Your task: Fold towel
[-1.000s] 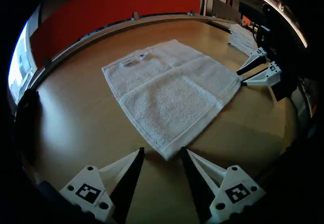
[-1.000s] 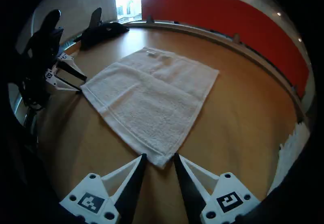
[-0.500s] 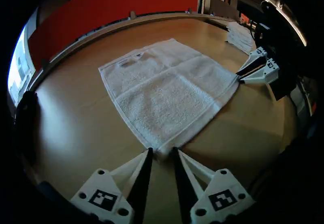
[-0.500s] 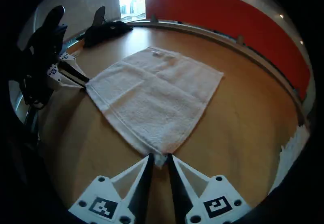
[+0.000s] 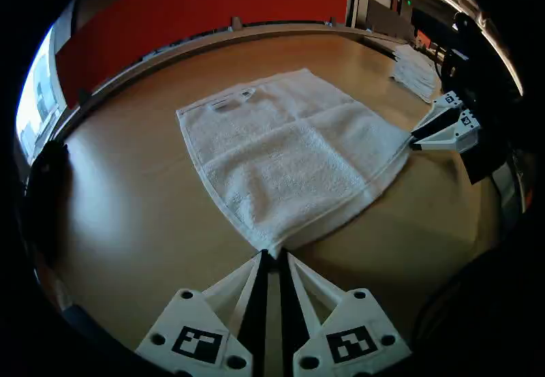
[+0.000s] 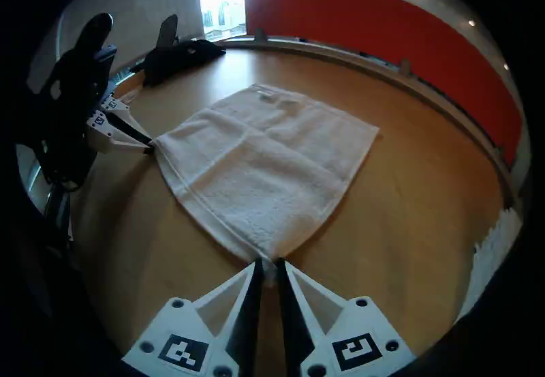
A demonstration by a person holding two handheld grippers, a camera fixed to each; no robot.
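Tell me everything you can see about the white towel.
The towel is white terry cloth, roughly square, with a hemmed border, faint fold creases and a small sewn tag near its far edge. It lies mostly flat on the wooden table. The left gripper and right gripper each pinch one near corner, slightly raised.

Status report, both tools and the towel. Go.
Left tool shut on a towel corner. Right tool shut on the neighbouring corner. Towel flat on table. Cloth stack at table edge, clear of towel.
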